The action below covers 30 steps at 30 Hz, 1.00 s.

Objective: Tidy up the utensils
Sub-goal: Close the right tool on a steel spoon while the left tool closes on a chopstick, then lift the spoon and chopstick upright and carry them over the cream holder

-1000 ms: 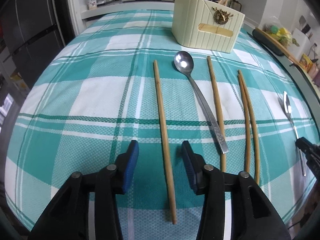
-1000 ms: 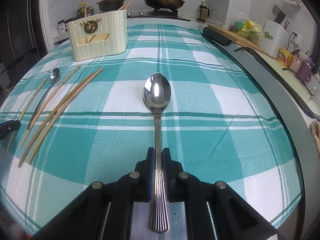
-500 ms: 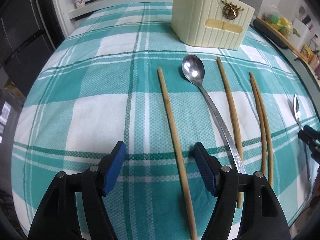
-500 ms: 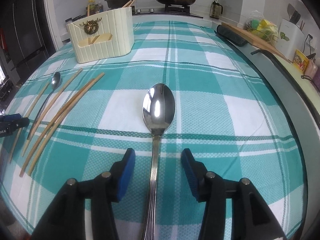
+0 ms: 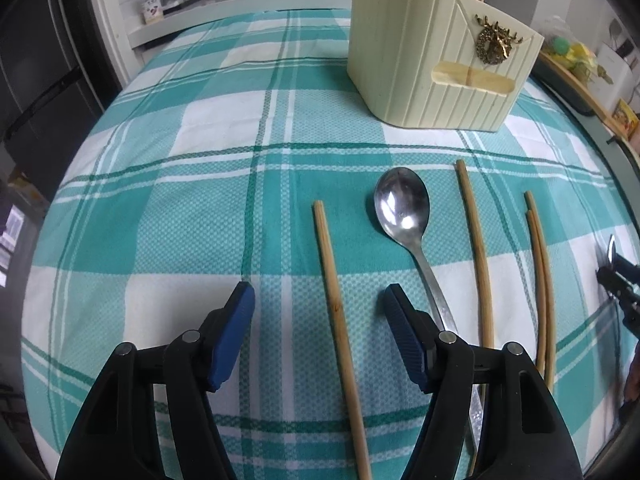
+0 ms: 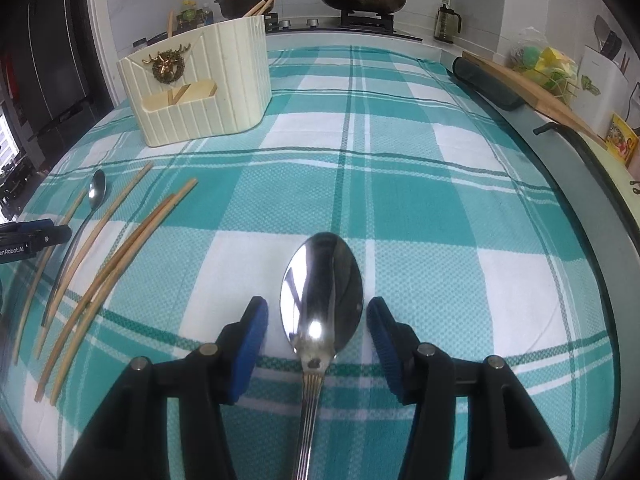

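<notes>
My left gripper [image 5: 319,293] hovers low over the teal checked cloth, jaws closing; one wooden chopstick [image 5: 325,240] lies between the pads, untouched. Right of it lie a steel spoon [image 5: 402,210], another chopstick [image 5: 476,248] and a pair of chopsticks [image 5: 540,272]. A cream ribbed utensil holder [image 5: 436,64] stands beyond them. In the right wrist view, my right gripper [image 6: 316,308] is open astride the bowl of a second spoon [image 6: 322,280], which rests on the cloth with gaps on both sides. The holder [image 6: 200,88] is far left there.
The table's rim [image 6: 560,216] curves along the right. A wooden board [image 6: 532,92] and packets sit on the counter past it. Pans stand on the stove [image 6: 360,0] behind the table. Jars [image 5: 152,4] line a shelf at the back left.
The right gripper let go of the spoon's handle, opened, and slid forward to the bowl. The left gripper widened and moved forward along the chopstick toward the holder.
</notes>
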### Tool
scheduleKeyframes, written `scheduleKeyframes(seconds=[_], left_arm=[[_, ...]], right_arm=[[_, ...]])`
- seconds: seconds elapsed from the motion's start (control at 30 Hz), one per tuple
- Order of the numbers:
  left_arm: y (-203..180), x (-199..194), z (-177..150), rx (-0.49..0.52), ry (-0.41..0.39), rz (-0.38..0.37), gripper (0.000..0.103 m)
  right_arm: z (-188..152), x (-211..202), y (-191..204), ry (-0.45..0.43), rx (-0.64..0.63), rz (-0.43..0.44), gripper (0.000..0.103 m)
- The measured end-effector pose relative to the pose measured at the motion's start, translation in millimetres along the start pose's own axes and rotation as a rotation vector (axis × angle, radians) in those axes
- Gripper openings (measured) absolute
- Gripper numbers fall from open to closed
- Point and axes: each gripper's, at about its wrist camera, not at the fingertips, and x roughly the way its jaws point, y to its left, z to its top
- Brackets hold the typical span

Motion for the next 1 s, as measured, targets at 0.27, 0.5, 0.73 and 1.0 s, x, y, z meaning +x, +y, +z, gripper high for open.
scheduleKeyframes(seconds=[0.27,0.5,0.73,1.0], left_arm=[[8.0,-0.6,4.7,-0.019,-0.017,0.009,0.020],[10.5,-13.0,2.6,-0.049,-0.049,-0.039,0.005],[8.4,-83.1,2.3,-0.046,-0.201,-0.061,0.005],[10.9,-158.9,3.0,-0.052,-0.356,-0.110,0.005]], right_arm=[[6.8,4.9,-0.5,-0.024,0.010,-0.029,0.042],[8.8,-7.2,-4.6,-0.060,0.063,0.010,0.042],[14.3,-53.8,4.0,-0.144,0.041,0.049,0.042],[20.7,-117.0,17.5,-0.258,0.016,0.099,0.042]])
